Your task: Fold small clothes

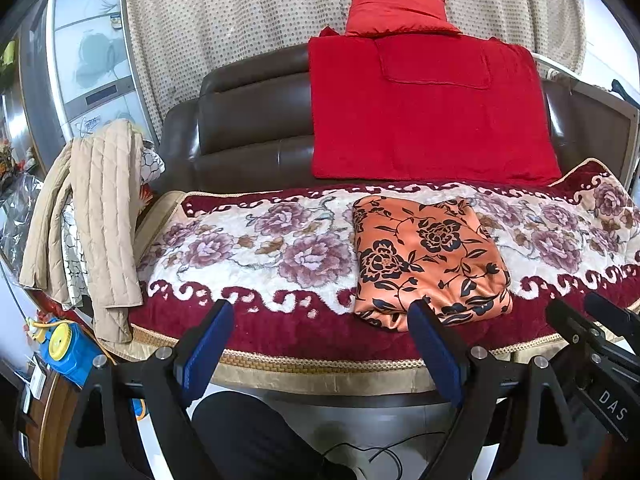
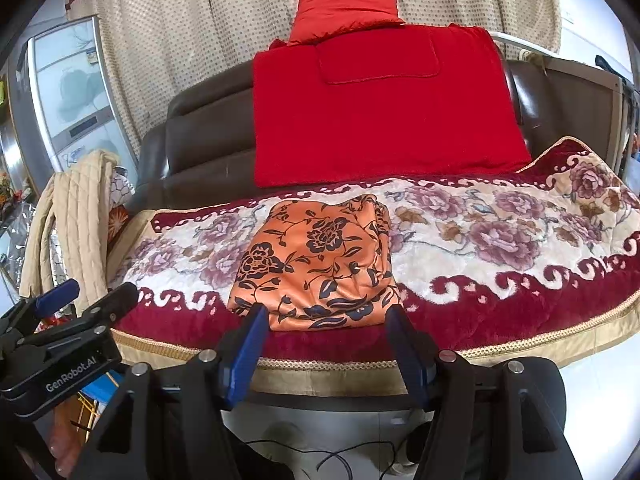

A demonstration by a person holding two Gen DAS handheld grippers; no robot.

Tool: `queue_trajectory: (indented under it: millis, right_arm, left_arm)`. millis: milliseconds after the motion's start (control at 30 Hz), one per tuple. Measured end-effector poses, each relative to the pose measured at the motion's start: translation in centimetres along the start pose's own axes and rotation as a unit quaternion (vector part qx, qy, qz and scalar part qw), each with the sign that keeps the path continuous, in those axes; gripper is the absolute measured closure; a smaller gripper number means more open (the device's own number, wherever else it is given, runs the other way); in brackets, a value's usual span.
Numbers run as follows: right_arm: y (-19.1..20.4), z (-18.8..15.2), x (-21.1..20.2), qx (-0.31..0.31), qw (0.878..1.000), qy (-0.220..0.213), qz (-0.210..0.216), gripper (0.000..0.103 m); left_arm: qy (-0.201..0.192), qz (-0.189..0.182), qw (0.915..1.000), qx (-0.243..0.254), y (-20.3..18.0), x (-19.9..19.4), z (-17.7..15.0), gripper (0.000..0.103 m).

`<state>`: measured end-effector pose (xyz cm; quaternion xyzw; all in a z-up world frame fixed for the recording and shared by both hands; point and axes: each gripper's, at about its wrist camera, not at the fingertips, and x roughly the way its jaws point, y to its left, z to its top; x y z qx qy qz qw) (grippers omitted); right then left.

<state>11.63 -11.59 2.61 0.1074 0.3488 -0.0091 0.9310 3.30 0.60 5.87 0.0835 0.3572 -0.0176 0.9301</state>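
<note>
An orange garment with black flowers (image 1: 428, 258) lies folded in a thick rectangle on the floral sofa cover (image 1: 248, 248); it also shows in the right wrist view (image 2: 316, 268). My left gripper (image 1: 320, 312) is open and empty, held in front of the sofa's edge, left of the garment's near edge. My right gripper (image 2: 326, 316) is open and empty, just short of the garment's near edge. The right gripper shows at the right edge of the left wrist view (image 1: 592, 320), and the left gripper shows at the left of the right wrist view (image 2: 88, 300).
A red blanket (image 1: 424, 108) and a red cushion (image 1: 396, 8) rest on the brown leather sofa back (image 1: 248, 120). A beige quilted jacket (image 1: 96, 216) hangs over the left armrest. A fridge (image 1: 88, 60) stands at the far left. Cables lie on the floor (image 2: 340, 460).
</note>
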Motion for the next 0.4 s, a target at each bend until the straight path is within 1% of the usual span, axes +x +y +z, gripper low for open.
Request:
queue_trajectory:
  millis: [233, 367, 400]
  right_arm:
    - [0.2, 0.0, 0.0, 0.000, 1.000, -0.003, -0.001, 0.038]
    - [0.2, 0.5, 0.8, -0.004, 1.000, 0.003, 0.001, 0.038]
    - [0.1, 0.7, 1.1, -0.003, 1.000, 0.003, 0.000, 0.038]
  left_arm:
    - [0.006, 0.001, 1.0000, -0.002, 0.1, 0.5, -0.1, 0.014]
    - [-0.011, 0.004, 0.9999, 0.006, 0.1, 0.7, 0.1, 0.014]
    - [-0.010, -0.003, 0.9999, 0.008, 0.1, 1.1, 0.4, 0.014]
